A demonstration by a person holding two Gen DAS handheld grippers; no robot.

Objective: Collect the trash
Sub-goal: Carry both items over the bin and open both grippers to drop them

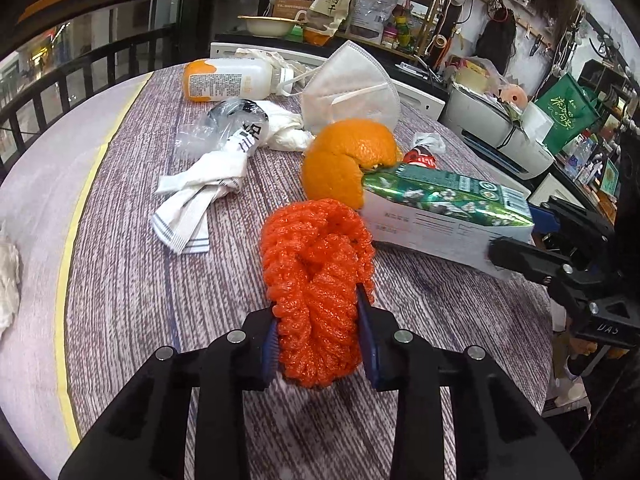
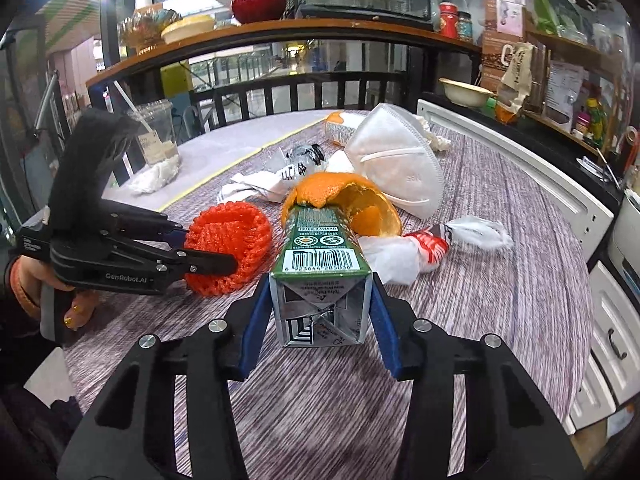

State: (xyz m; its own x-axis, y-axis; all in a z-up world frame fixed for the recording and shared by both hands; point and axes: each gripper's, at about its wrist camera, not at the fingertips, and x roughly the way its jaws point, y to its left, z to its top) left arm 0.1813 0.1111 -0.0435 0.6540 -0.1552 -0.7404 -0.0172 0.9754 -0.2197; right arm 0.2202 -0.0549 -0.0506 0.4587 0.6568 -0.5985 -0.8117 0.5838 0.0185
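Orange foam net point(image 1: 316, 292) and green carton point(image 2: 320, 264), both tong-gripped, on table point(image 1: 120, 280)

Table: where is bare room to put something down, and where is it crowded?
Free: the table's near strip before both grippers, and the far-right cloth beyond the face mask. Crowded: the middle, around the orange peel, carton and foam net.

I am seeing bright, even indoor light; fisheye edges are curving and darkening, and the nearest desk point(image 2: 500, 300) is blurring.
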